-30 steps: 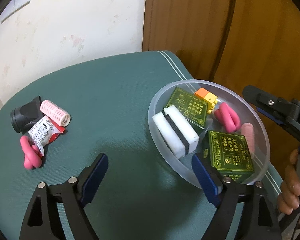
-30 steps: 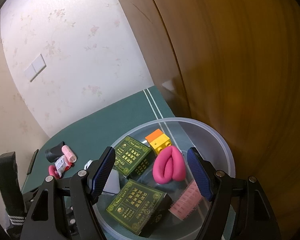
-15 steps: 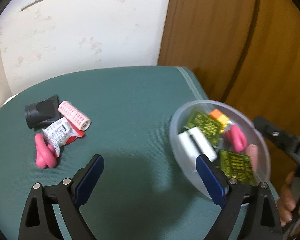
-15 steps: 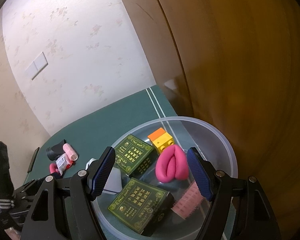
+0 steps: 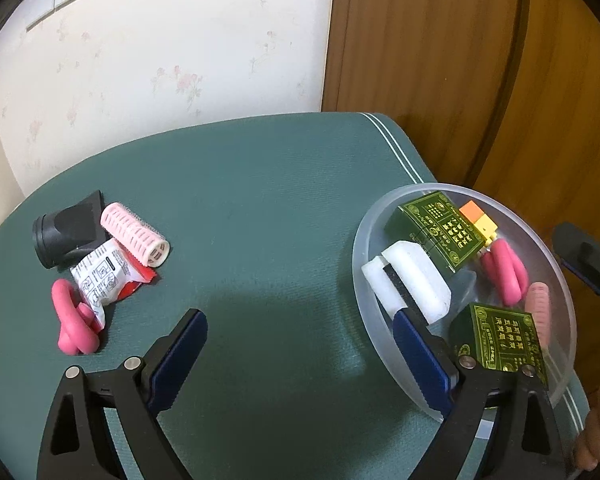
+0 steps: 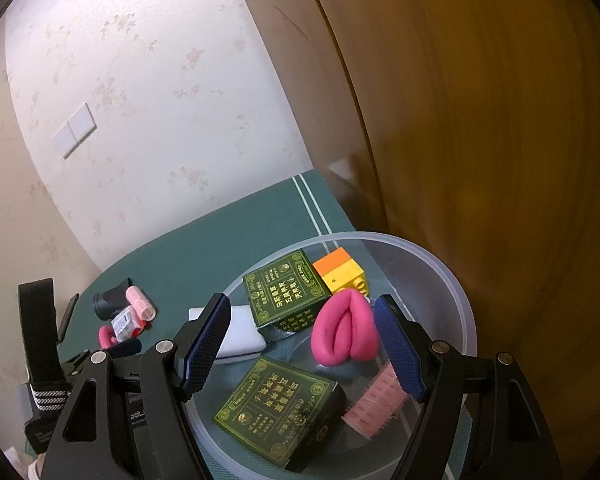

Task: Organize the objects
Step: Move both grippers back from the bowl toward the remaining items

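A clear plastic bowl (image 5: 560, 276) (image 6: 452, 280) on the green table holds two green boxes (image 5: 440, 232) (image 6: 284, 292), a white sponge (image 5: 416, 280), an orange-yellow brick (image 6: 340, 270), a pink clip (image 6: 346, 334) and a pink roller (image 6: 376, 400). On the table's left lie a black nozzle (image 5: 66, 232), a pink roller (image 5: 134, 234), a white-red packet (image 5: 104, 276) and a pink clip (image 5: 70, 322). My left gripper (image 5: 300, 354) is open and empty above the table, between pile and bowl. My right gripper (image 6: 302, 350) is open and empty over the bowl.
The green table (image 5: 260, 208) ends close to a floral-papered wall (image 5: 160, 60) at the back and a wooden door (image 5: 460, 60) at the right. The bowl sits near the table's right edge.
The left gripper has pulled back and turned left, so the pile of loose items now sits nearer its left finger. The right gripper has barely moved over the bowl.
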The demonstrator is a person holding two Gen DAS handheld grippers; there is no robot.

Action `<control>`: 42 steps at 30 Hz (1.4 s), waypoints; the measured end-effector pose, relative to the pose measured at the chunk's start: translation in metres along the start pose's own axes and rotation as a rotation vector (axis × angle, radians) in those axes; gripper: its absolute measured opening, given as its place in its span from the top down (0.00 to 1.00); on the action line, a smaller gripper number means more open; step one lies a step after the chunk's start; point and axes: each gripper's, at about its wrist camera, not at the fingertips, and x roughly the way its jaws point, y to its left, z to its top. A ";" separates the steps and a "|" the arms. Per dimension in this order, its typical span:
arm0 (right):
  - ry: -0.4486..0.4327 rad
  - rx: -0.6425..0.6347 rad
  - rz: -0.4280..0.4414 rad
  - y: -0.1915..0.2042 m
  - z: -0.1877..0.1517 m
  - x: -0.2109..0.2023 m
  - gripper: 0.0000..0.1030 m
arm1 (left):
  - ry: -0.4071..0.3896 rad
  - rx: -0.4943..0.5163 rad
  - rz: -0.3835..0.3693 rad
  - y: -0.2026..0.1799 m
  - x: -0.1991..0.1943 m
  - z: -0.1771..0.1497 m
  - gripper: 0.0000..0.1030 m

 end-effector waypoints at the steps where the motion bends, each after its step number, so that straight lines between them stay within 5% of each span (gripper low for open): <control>1: 0.002 0.000 -0.001 0.000 0.000 0.000 0.27 | 0.001 -0.001 -0.002 0.000 -0.001 0.000 0.06; 19: -0.015 -0.014 -0.019 0.002 0.003 0.005 0.27 | -0.030 0.008 0.063 0.014 -0.032 -0.014 0.01; 42: -0.054 -0.129 -0.075 0.018 -0.009 0.006 0.27 | -0.053 -0.177 0.182 0.114 -0.060 -0.039 0.01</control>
